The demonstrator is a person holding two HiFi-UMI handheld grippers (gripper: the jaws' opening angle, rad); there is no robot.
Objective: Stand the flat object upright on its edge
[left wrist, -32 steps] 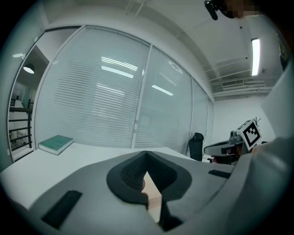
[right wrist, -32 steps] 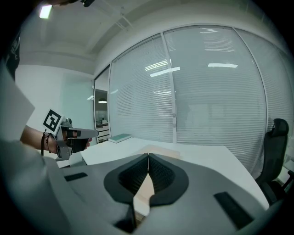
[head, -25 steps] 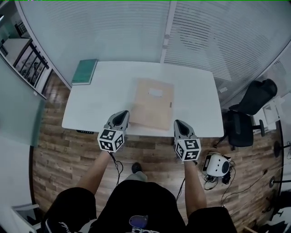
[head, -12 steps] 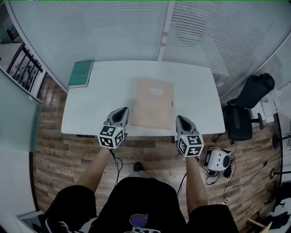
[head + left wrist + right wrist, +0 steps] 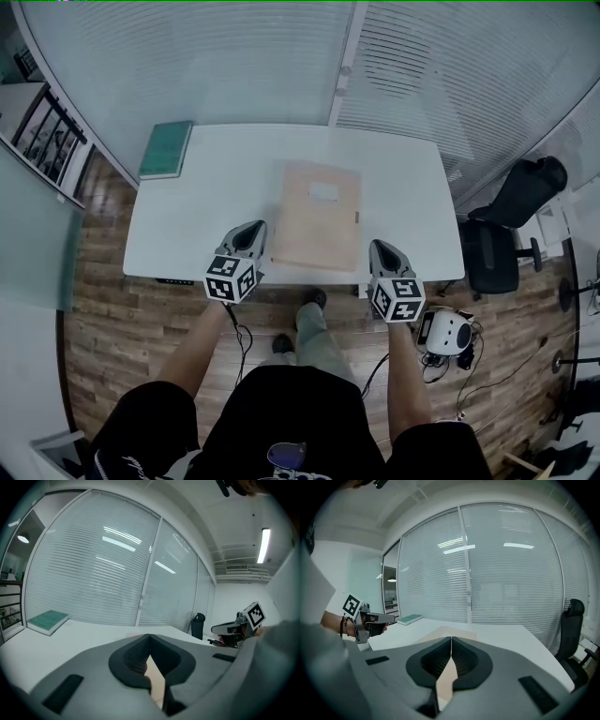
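A flat tan folder [image 5: 316,215] lies face down on the white table [image 5: 206,216], reaching to the table's near edge. My left gripper [image 5: 249,231] hovers at the near edge just left of the folder, shut with nothing in it. My right gripper [image 5: 381,247] hovers just right of the folder's near corner, also shut and empty. In the left gripper view the closed jaws [image 5: 150,637] point across the table, and a strip of the folder [image 5: 158,682] shows below them. In the right gripper view the folder [image 5: 455,631] lies just beyond the closed jaws [image 5: 451,642].
A green book [image 5: 166,148] lies at the table's far left corner. A black office chair [image 5: 514,225] stands right of the table, and a small white device [image 5: 448,337] with cables sits on the wood floor. Glass walls with blinds run behind the table.
The person's leg has stepped forward under the table's near edge. Both grippers have drifted slightly lower in the view and stay shut.
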